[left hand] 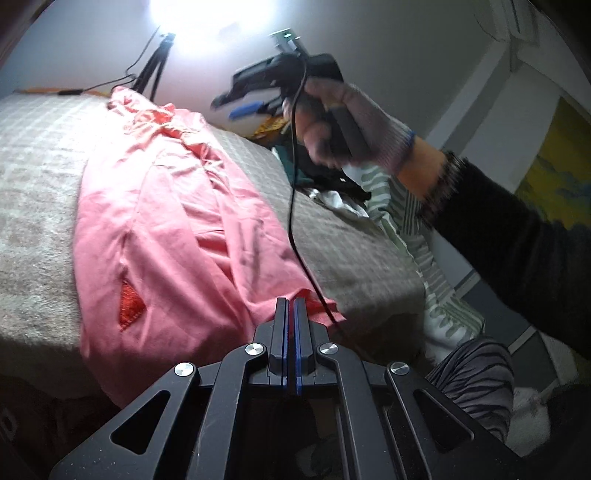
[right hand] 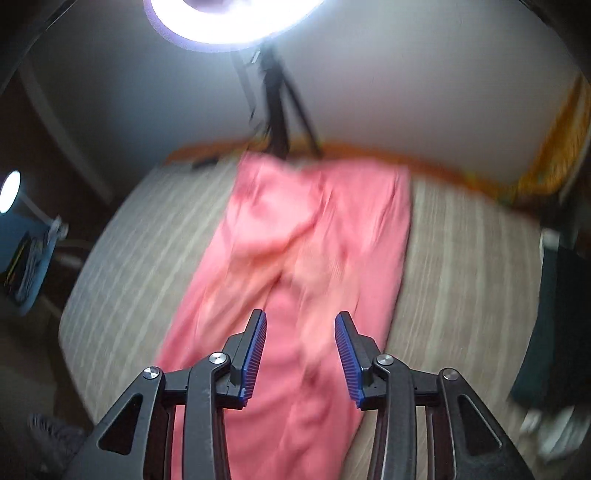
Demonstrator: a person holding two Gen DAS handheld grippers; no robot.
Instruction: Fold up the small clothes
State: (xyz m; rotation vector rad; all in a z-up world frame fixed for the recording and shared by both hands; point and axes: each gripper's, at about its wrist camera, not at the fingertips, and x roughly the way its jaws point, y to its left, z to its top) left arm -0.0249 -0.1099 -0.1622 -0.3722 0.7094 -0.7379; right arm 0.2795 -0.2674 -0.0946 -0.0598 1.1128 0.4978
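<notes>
Left wrist view is showing the pink garment [left hand: 177, 229] lying spread along the grey bed [left hand: 37, 229], the left gripper [left hand: 291, 306] keeping its jaws pressed together at the cloth's near edge. Right gripper [right hand: 301, 325] is hovering above, jaws spread, nothing between them.

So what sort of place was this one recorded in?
Probably a bedroom at home: a pink garment spread on a checked bedcover, more clothes heaped at its edge, and a ring light on a tripod.
</notes>
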